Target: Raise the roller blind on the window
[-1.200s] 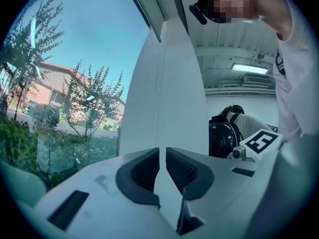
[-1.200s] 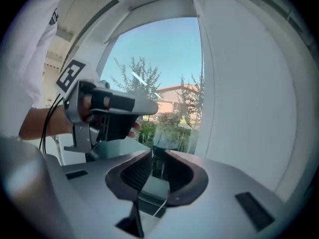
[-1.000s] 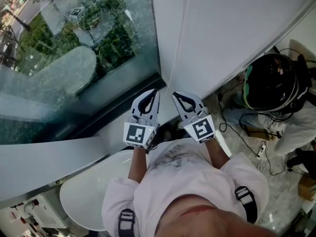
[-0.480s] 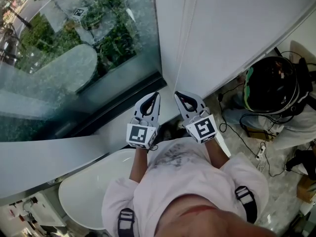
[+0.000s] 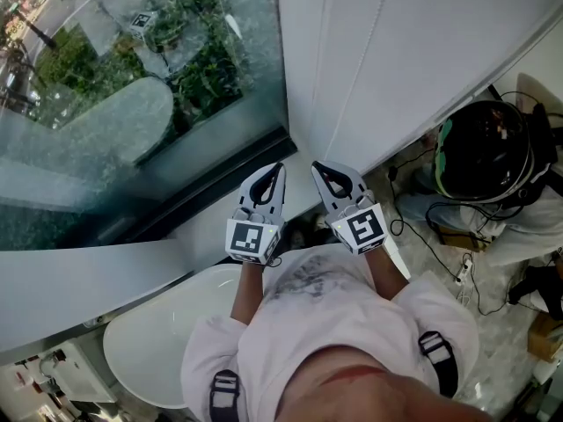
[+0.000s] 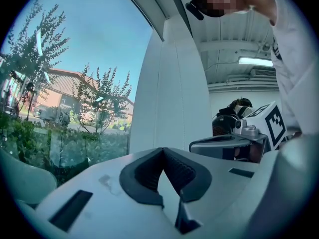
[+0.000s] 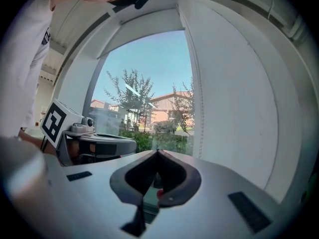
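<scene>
Over the window glass (image 5: 132, 104) the blind (image 7: 144, 31) is seen high, apparently mostly raised. The left tongs (image 5: 278, 167) and right tongs (image 5: 315, 166) are closed on nothing. Right of them the chain (image 7: 199, 98) hangs ungrasped; for further raising it would need to be gripped and pulled.

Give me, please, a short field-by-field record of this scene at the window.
left gripper: shut, nothing seen between its jaws
right gripper: shut, close beside the left one
bead cord: hangs to the right of the right gripper's tips, not between them
window: glass uncovered, trees outside
helmet: black, low at the right
</scene>
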### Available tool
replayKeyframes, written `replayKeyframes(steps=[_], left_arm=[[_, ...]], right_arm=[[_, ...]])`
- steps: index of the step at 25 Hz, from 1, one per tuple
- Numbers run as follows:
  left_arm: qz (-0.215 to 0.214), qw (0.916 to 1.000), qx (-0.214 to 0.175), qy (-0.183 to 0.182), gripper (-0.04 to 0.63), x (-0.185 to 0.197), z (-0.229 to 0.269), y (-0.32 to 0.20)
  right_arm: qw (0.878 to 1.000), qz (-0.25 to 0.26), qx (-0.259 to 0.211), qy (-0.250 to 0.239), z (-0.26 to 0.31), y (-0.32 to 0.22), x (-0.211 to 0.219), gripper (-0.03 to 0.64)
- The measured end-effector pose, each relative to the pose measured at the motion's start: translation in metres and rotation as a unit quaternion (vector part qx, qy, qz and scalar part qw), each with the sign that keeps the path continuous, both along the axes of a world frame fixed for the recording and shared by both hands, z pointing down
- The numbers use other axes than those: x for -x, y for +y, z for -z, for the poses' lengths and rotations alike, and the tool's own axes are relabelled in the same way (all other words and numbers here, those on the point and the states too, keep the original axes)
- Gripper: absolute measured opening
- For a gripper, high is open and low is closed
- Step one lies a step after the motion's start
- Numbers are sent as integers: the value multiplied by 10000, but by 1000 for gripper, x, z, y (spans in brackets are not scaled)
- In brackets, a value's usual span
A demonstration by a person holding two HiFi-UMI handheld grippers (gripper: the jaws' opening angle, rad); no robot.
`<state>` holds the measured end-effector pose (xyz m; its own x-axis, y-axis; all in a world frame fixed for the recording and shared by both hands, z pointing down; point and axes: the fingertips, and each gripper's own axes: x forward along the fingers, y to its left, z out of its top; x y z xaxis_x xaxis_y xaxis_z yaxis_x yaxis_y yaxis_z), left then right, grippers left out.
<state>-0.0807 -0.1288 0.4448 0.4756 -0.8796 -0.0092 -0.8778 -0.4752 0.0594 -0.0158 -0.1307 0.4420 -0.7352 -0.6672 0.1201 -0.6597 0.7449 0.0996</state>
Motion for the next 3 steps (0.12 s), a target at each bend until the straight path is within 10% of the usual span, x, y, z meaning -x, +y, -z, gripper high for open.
replayKeyframes(steps=[3], left_arm=[[-3, 10000, 7, -9, 8, 1, 1, 0]], right_arm=[[10000, -9, -42, -9, 1, 0, 1, 60]])
